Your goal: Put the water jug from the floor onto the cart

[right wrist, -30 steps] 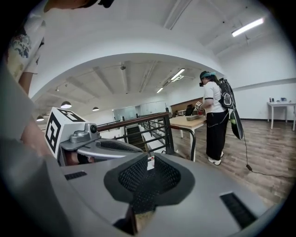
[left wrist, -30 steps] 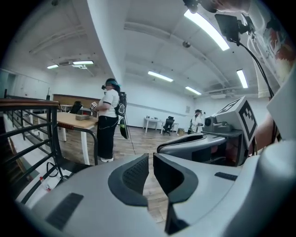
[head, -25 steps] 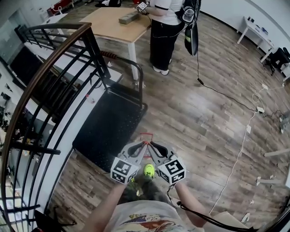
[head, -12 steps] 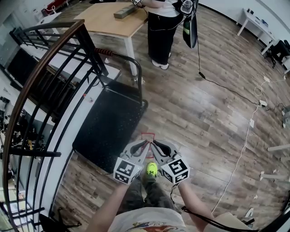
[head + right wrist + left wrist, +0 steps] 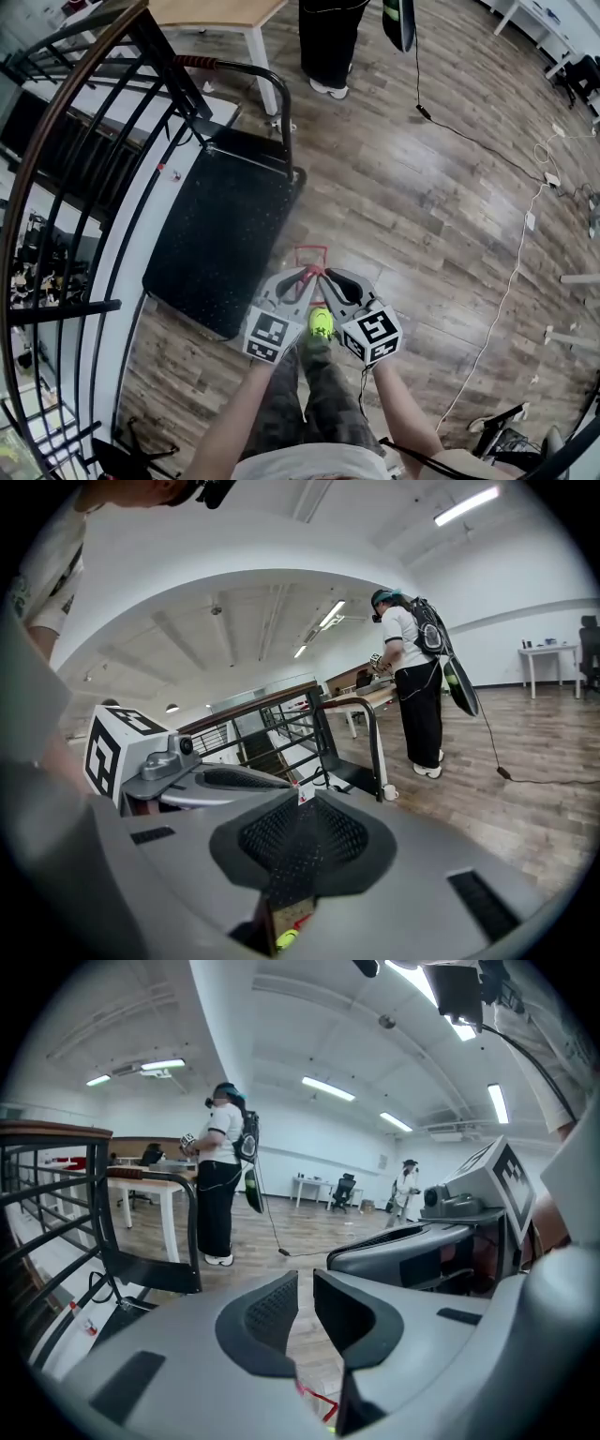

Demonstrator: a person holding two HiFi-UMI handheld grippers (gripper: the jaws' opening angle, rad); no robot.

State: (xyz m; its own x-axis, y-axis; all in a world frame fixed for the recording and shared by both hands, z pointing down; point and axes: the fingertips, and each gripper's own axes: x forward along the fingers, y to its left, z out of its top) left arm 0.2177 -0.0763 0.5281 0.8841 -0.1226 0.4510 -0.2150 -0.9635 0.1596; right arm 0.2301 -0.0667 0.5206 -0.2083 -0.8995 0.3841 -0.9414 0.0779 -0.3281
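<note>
head view, cart [image 5: 225, 234] beside railing [image 5: 52, 136], person [image 5: 328, 37] beyond

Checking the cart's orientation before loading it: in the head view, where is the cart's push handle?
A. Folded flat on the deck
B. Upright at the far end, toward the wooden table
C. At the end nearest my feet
B: the cart has its black push handle standing upright at the far end, next to the wooden table.

I'm looking at an open-plan office or lab: wood-plank floor [image 5: 422, 187], ceiling strip lights [image 5: 328, 1088], white desk [image 5: 314, 1185] and office chair [image 5: 344, 1192] at twelve o'clock, stair railing [image 5: 173, 70] at nine.
</note>
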